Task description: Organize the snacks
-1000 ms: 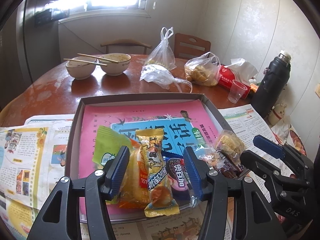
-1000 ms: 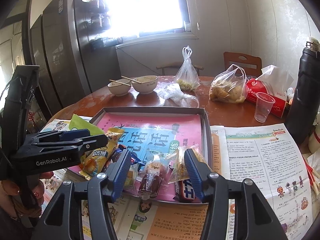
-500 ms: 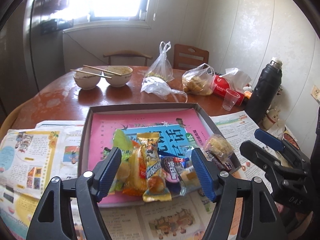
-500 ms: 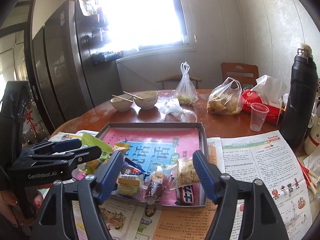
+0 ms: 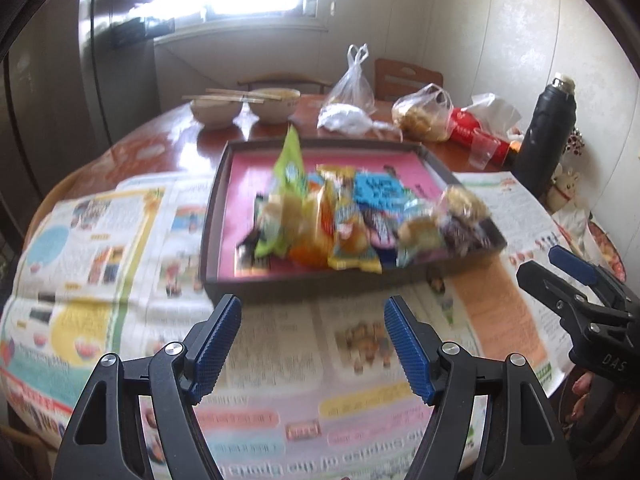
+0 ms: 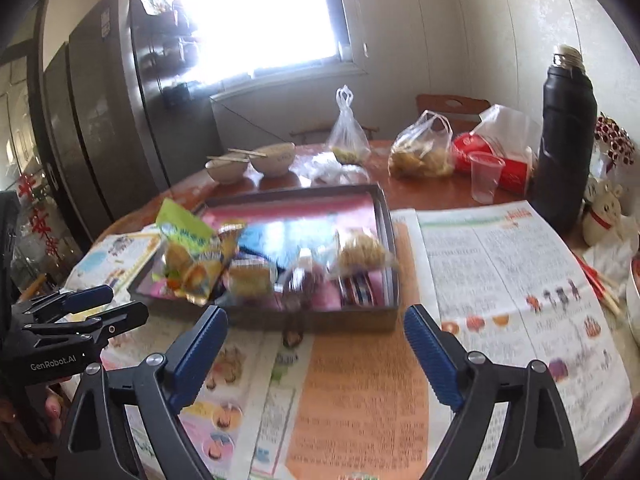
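Note:
A shallow dark box (image 5: 224,184) (image 6: 384,220) with a pink and blue bottom sits on newspaper on the table. A heap of wrapped snacks (image 5: 344,220) (image 6: 240,268) lies in its near half, with a green packet (image 5: 290,160) sticking up. My left gripper (image 5: 312,336) is open and empty, held above the newspaper short of the box's near wall. My right gripper (image 6: 316,344) is open and empty too, in front of the box's near wall. The left gripper also shows in the right wrist view (image 6: 92,308), and the right gripper in the left wrist view (image 5: 560,264).
Newspaper (image 5: 100,240) (image 6: 500,264) covers the near table. Behind the box stand two bowls with chopsticks (image 5: 244,108), plastic bags of food (image 6: 420,152), a clear cup (image 6: 484,176), a red tissue pack (image 6: 512,164) and a black thermos (image 6: 564,140). A fridge (image 6: 100,120) stands at the left.
Both grippers have pulled back and up from the snack heap, out of the box, and stayed open. The snacks remain in the box.

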